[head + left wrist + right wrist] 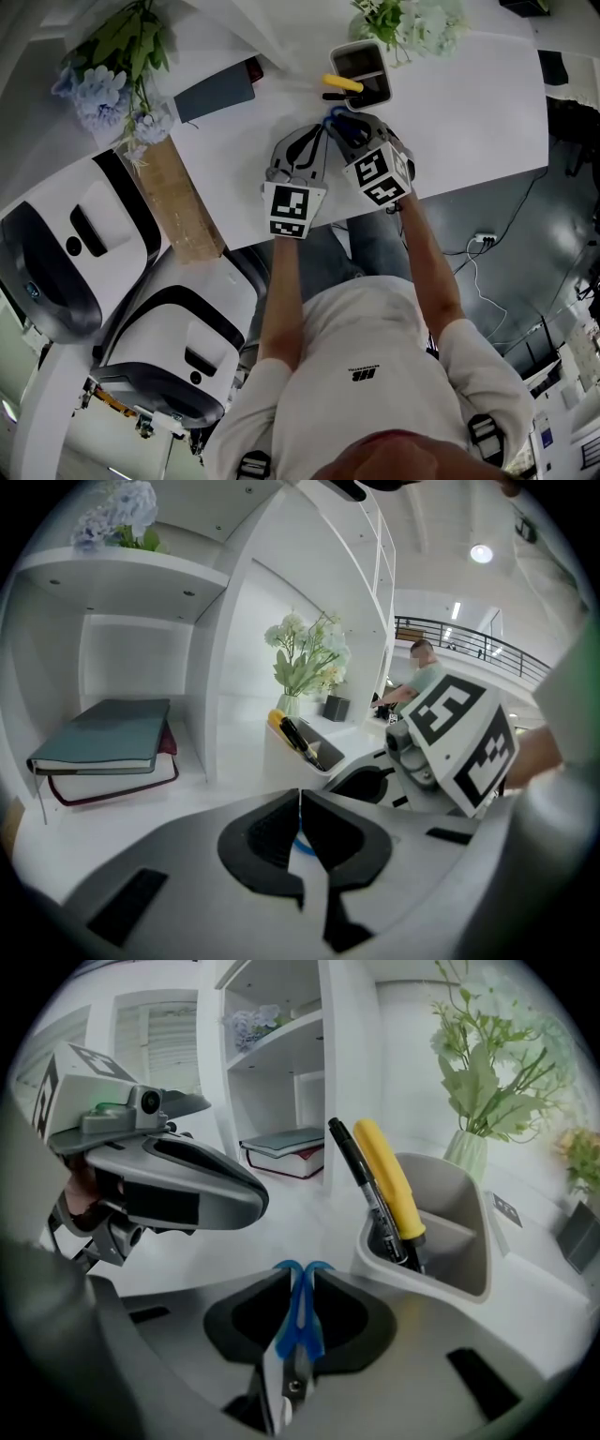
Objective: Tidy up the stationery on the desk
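My right gripper [298, 1279] is shut on a pair of blue-handled scissors [300, 1321]; the blades point back toward the camera and the handle loops poke out past the pads. In the head view the scissors [336, 117] hang just short of the grey pen holder [358, 73]. A yellow pen [386, 1180] and a black marker [352, 1174] stand in that holder [450, 1241]. My left gripper [300, 799] is shut; a blue sliver shows low between its pads, and I cannot tell what it is. It hovers beside the right gripper [342, 124] over the white desk [469, 112].
Stacked books [103, 747] lie in a shelf cubby at the left. Behind the holder stands a vase of white flowers [412, 23]. Blue flowers [103, 84] and a wooden block [183, 202] sit at the desk's left end. White machines [75, 244] stand on the floor.
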### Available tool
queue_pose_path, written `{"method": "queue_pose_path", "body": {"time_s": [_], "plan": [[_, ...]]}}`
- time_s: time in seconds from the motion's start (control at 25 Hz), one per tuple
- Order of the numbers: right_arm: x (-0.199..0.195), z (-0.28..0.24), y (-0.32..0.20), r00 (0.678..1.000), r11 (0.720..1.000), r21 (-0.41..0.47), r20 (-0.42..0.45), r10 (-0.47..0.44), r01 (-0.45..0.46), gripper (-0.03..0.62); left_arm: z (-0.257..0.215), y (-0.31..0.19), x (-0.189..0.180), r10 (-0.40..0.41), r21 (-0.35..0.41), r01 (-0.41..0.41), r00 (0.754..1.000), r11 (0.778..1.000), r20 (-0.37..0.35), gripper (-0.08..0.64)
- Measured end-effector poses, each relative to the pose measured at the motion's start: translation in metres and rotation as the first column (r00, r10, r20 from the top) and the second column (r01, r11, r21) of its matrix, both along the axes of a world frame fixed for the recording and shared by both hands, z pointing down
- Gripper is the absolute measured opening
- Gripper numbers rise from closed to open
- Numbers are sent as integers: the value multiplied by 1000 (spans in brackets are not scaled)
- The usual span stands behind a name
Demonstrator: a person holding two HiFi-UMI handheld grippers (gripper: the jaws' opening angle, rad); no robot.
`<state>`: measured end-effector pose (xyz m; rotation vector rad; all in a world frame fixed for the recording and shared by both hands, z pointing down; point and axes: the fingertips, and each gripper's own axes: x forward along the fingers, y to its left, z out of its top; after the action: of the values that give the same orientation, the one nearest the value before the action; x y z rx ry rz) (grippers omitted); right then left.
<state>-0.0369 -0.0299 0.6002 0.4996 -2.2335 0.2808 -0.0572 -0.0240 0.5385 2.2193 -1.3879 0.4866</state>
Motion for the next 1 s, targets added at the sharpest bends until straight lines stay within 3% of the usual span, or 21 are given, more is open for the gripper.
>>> {"method": "queue_pose_path", "body": {"time_s": [0.48, 1.0], "plan": [[-1, 8, 3, 997, 1000, -20, -75, -22, 20, 63, -3, 2, -3, -4, 6, 4, 1000, 1000, -1, 0], [15, -52, 3, 996, 996, 52, 52, 73, -76, 61, -26, 1, -2, 7, 44, -7, 1000, 999, 0, 0]]}}
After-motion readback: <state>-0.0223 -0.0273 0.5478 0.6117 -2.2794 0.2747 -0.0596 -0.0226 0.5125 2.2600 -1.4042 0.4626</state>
